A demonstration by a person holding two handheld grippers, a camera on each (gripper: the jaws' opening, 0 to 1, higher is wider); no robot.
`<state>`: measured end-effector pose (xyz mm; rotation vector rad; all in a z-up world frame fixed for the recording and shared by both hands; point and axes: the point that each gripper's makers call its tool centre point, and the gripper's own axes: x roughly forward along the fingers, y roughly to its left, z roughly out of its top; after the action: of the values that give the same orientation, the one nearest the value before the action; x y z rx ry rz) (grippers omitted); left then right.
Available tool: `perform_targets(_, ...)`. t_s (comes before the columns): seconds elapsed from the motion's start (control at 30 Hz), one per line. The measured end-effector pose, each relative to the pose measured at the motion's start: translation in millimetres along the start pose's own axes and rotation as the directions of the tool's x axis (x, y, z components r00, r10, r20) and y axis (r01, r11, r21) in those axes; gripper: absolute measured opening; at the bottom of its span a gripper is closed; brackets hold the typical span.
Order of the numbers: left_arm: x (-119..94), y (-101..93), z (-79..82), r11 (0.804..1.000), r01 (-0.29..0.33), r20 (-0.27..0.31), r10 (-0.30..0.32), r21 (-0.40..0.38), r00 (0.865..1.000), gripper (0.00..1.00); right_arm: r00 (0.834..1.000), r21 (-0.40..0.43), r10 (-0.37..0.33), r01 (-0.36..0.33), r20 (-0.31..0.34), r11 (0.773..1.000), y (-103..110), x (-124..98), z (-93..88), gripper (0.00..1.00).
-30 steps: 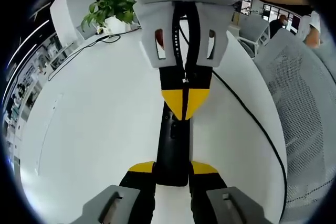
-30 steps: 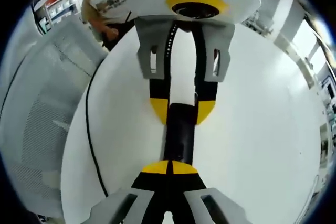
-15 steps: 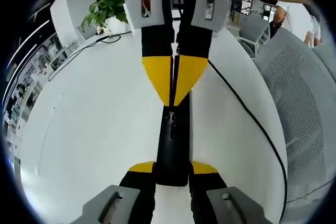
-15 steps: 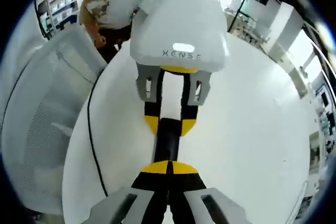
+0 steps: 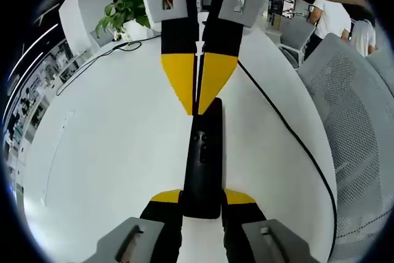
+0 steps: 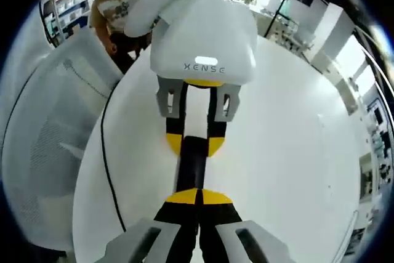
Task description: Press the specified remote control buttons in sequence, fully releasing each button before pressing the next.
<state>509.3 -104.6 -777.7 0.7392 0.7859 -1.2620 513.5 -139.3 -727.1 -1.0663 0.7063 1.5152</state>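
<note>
**Remote control: mid-sequence, presser just off the buttons**

Remote control (image 5: 203, 158) lies flat on the white surface (image 5: 104, 152), long axis running away from the left tool (image 5: 202, 196). That tool pinches the remote's near end between its yellow-tipped jaws. The right tool (image 5: 198, 84), jaws pressed together into one point, comes in from the far end; its tip sits at the remote's far edge. Whether it touches a button there cannot be told. In the right gripper view the remote (image 6: 191, 164) spans between both tools. A black cable (image 5: 289, 133) trails beside it, and a mesh chair (image 5: 363, 127) stands past the surface edge.

Progress, as a judgement: no display or indicator shows, so presses done cannot be counted; more presses probably remain.
</note>
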Motion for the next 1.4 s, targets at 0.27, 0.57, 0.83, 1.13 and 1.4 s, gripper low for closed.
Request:
perform_targets(0.27, 0, -0.5, 0.0, 1.0, 0.002, 0.002, -0.002, 0.0, 1.0, 0.23, 1.0, 0.01, 0.014, -0.014, -0.008, 1.0, 0, 10, -3.5, 0.0)
perform_targets(0.57, 0, -1.2, 0.6, 1.0, 0.005, 0.005, -0.005, 0.0, 1.0, 0.23, 0.999, 0.007, 0.038, -0.038, -0.015, 0.999, 2, 21, -5.6, 0.0)
perform_targets(0.83, 0, -0.7, 0.7, 1.0, 0.003, 0.011, -0.003, 0.0, 1.0, 0.23, 0.998, -0.005, 0.056, -0.056, -0.025, 0.998, 6, 28, -6.8, 0.0)
perform_targets(1.13, 0, 0.4, 0.5, 1.0, 0.004, 0.012, -0.004, 0.0, 1.0, 0.23, 0.997, -0.012, 0.069, -0.07, -0.034, 0.997, 9, 35, -7.9, 0.0)
perform_targets(1.4, 1, 0.5, 0.7, 1.0, 0.003, 0.015, -0.003, 0.0, 1.0, 0.23, 0.996, -0.011, 0.076, -0.076, -0.035, 0.997, 9, 39, -8.7, 0.0)
